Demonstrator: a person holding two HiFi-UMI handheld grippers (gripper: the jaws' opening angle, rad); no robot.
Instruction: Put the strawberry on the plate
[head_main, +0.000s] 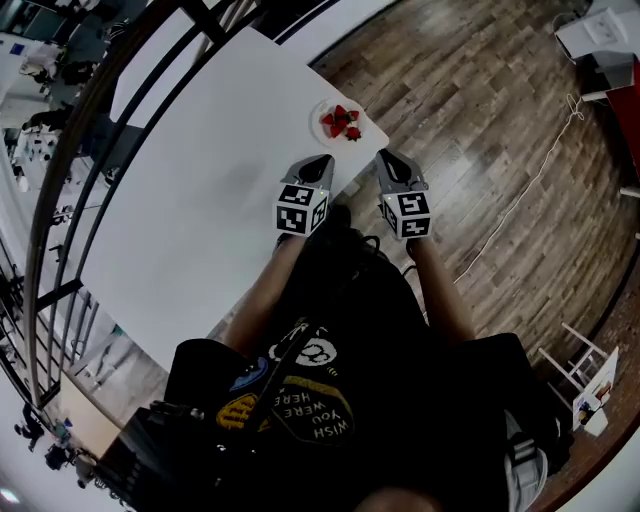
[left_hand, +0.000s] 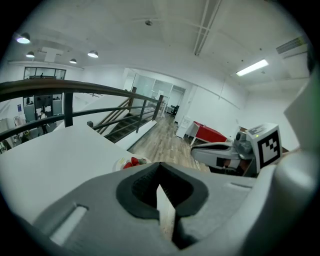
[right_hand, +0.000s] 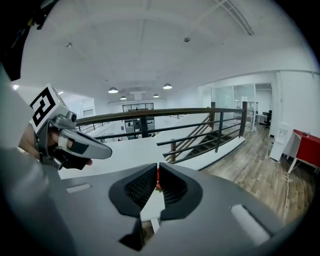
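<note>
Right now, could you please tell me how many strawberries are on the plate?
3 strawberries, clustered on the plate at the table's corner: one left, one behind, one front right. Small in view, so another may hide.

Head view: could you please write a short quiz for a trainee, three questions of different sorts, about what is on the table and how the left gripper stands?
1. True or false: the red strawberries lie on the small white round plate.
2. Where on the white table does this plate stand? A: near a corner of it. B: in the middle of it. C: at the edge beside the railing.
3. Fill in: the jaws of the left gripper stand ____ (apart or together).

Key: 1 true; 2 A; 3 together.
</note>
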